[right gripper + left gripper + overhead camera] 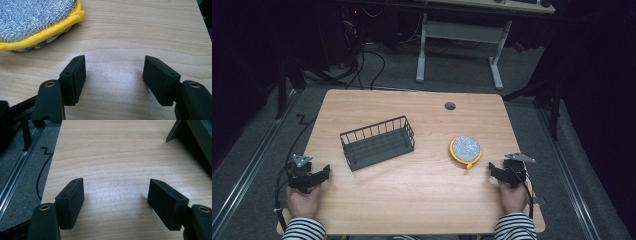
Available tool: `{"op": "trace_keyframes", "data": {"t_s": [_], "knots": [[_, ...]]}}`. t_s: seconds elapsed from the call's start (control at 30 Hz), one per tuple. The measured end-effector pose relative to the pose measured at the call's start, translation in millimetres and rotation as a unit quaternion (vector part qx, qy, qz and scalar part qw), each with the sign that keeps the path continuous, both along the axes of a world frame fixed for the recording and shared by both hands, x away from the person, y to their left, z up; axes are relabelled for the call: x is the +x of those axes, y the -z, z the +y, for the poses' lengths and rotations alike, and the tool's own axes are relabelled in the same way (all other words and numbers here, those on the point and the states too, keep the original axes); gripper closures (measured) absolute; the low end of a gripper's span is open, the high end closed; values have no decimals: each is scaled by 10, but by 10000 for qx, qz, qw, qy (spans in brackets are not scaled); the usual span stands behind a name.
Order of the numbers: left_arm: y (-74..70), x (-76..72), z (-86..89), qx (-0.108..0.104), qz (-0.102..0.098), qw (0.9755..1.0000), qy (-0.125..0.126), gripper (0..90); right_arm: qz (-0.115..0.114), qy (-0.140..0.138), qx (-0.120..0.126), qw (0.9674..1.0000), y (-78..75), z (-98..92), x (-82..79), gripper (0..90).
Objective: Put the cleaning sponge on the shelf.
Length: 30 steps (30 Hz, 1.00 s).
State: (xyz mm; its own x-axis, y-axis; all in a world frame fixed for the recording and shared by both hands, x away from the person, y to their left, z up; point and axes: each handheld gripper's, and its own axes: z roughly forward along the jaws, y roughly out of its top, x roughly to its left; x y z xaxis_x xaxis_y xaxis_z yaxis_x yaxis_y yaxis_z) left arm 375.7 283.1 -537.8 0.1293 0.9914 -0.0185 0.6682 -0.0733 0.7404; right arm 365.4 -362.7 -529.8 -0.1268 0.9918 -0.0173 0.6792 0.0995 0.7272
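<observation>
A dark wire basket [378, 143] sits left of the table's middle, its corner [192, 135] at the upper right of the left gripper view. A round scouring pad [465, 149] with a silver face and yellow rim lies right of centre; its edge [37, 22] is at the upper left of the right gripper view. My left gripper [326, 172] rests near the table's left edge, open, only bare wood between its jaws [116, 192]. My right gripper [491, 170] stands open just right of and below the pad, nothing between its jaws [115, 70].
The wooden table [422, 200] has a round cable hole [450, 106] near its far edge. A white desk frame [459, 45] and cables on the floor lie beyond it. A black cable [41, 177] hangs off the table's left side.
</observation>
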Motion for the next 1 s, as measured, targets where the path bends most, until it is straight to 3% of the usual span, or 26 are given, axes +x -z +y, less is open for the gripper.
{"op": "trace_keyframes", "data": {"t_s": [0.33,0.57,1.0], "knots": [[0,1,-4,-15,-5,10000,-22,292,8,-34,-3,10000,1,1,1,337],[2,2,-18,11,25,9999,98,259,17,-51,-9,10000,0,4,1,333],[-23,-9,-4,-50,81,9999,64,292,20,-76,-5,10000,0,9,-2,329]]}}
